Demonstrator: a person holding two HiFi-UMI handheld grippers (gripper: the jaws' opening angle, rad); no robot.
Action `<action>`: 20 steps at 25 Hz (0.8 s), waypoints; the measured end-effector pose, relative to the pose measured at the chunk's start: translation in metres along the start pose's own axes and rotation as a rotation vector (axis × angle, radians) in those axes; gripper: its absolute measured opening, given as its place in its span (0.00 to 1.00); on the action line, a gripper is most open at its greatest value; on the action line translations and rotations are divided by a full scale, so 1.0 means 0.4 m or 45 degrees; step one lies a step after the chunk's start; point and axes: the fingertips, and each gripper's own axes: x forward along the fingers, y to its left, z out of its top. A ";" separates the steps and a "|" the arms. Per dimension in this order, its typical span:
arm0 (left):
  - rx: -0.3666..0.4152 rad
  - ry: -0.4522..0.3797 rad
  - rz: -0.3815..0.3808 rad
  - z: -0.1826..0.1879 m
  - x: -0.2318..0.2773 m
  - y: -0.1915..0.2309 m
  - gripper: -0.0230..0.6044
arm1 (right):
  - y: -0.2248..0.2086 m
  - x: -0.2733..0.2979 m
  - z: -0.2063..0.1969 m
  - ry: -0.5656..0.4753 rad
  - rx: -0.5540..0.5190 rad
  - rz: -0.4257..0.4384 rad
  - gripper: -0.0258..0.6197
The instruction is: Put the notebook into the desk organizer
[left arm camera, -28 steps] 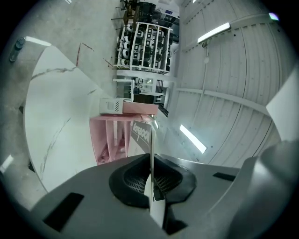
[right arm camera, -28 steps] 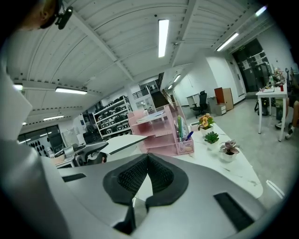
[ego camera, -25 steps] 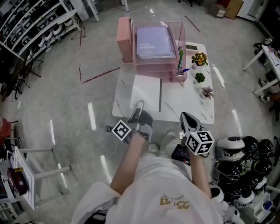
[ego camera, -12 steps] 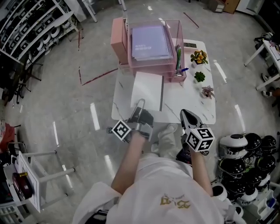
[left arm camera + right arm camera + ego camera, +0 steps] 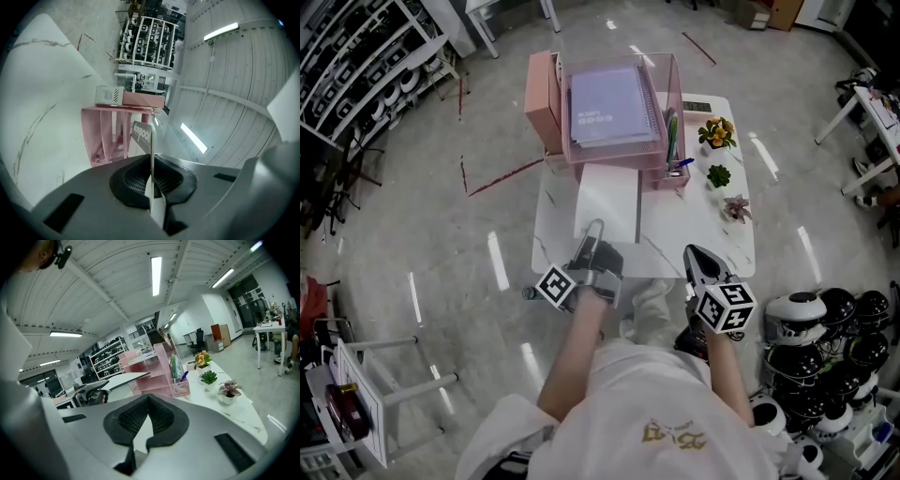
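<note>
A white notebook (image 5: 607,202) with a dark spine hangs level over the white table (image 5: 698,234). My left gripper (image 5: 594,228) is shut on its near edge. In the left gripper view the thin edge of the notebook (image 5: 142,136) runs straight out of the left gripper (image 5: 151,161). Just beyond it stands the pink desk organizer (image 5: 105,136). The organizer (image 5: 614,157) stands at the table's far end, with a purple notebook (image 5: 607,103) on its top tier. My right gripper (image 5: 690,251) hovers at the table's near right edge, shut and holding nothing. The right gripper (image 5: 148,399) faces the organizer (image 5: 157,369).
A pen cup (image 5: 672,169) with pens is on the organizer's right side. Three small potted plants (image 5: 717,175) line the table's right part. Helmets (image 5: 825,323) are heaped on the floor at the right. Shelving (image 5: 366,66) stands at the far left and a white stand (image 5: 366,394) at the near left.
The left gripper has carried the white notebook a little forward toward the organizer. The right gripper has moved forward with it, still shut.
</note>
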 end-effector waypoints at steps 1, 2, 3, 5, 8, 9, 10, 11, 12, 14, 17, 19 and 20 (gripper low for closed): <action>-0.001 -0.002 0.004 0.003 0.003 0.003 0.08 | -0.001 0.003 0.001 0.004 -0.001 0.001 0.06; -0.002 -0.003 0.006 0.005 0.007 0.004 0.08 | -0.001 0.007 0.003 0.006 -0.002 0.003 0.06; -0.002 -0.004 0.006 0.008 0.012 0.006 0.08 | -0.002 0.011 0.006 0.008 -0.004 0.004 0.06; -0.002 -0.007 0.003 0.014 0.026 0.010 0.08 | -0.006 0.020 0.012 0.009 -0.003 0.006 0.06; -0.017 -0.013 0.014 0.017 0.040 0.023 0.08 | -0.018 0.027 0.021 0.011 0.002 0.001 0.06; -0.028 -0.017 0.020 0.018 0.042 0.028 0.08 | -0.022 0.029 0.023 0.013 0.003 -0.002 0.06; -0.038 -0.021 0.023 0.019 0.043 0.032 0.08 | -0.025 0.031 0.025 0.014 0.004 -0.004 0.06; -0.046 -0.024 0.025 0.021 0.044 0.036 0.08 | -0.028 0.032 0.026 0.015 0.005 -0.007 0.06; -0.049 -0.026 0.027 0.023 0.046 0.041 0.08 | -0.031 0.034 0.027 0.016 0.007 -0.011 0.06; -0.051 -0.028 0.033 0.028 0.051 0.052 0.08 | -0.039 0.040 0.026 0.020 0.009 -0.020 0.06; -0.058 -0.031 0.044 0.032 0.061 0.067 0.08 | -0.050 0.051 0.023 0.029 0.015 -0.025 0.06; -0.062 -0.034 0.054 0.035 0.068 0.080 0.08 | -0.053 0.062 0.023 0.035 0.017 -0.021 0.06; -0.063 -0.036 0.059 0.037 0.072 0.086 0.08 | -0.055 0.068 0.023 0.037 0.016 -0.018 0.06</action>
